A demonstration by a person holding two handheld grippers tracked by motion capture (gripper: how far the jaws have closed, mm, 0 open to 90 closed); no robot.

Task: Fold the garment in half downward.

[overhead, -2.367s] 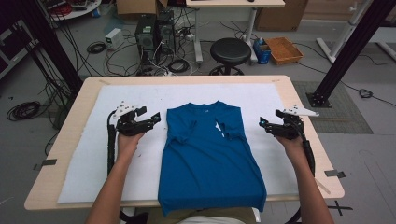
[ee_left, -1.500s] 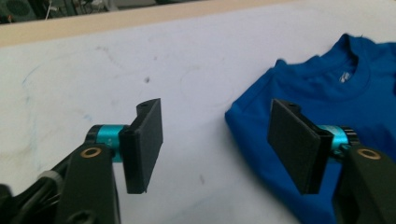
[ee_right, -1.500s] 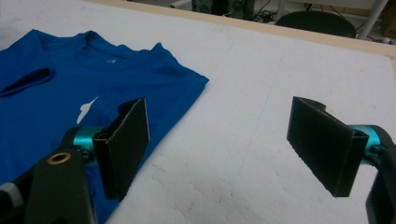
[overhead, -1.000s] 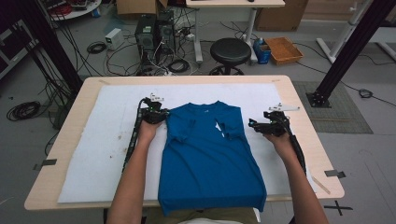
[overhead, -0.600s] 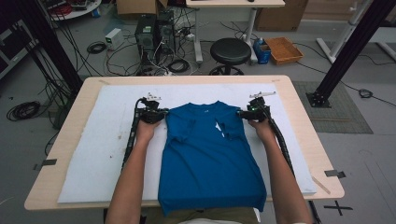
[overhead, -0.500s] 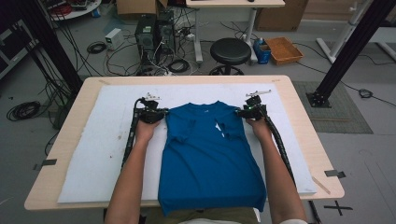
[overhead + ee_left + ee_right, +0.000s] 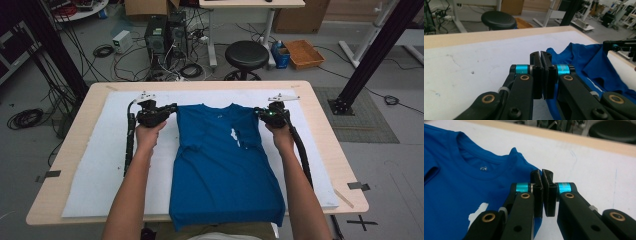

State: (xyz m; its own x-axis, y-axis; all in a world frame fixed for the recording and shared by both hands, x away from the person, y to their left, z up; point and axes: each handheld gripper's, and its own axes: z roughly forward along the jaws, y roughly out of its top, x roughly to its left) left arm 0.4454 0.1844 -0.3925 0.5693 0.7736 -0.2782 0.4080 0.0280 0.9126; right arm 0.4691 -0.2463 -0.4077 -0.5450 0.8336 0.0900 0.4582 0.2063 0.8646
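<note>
The blue shirt (image 7: 225, 170) hangs over the table's (image 7: 65, 165) near edge, so its hem drops out of the high view at the bottom, where the person's forearms are cut off too. In the left gripper view, the closed jaws of the left gripper (image 7: 540, 55) stand in front of the shirt's nearest corner, and whether any cloth is pinched between them cannot be told. In the right gripper view, the right gripper (image 7: 542, 173) likewise covers the shirt's shoulder edge, and the small mark below the shirt's collar (image 7: 483, 168) is too blurred to read.
</note>
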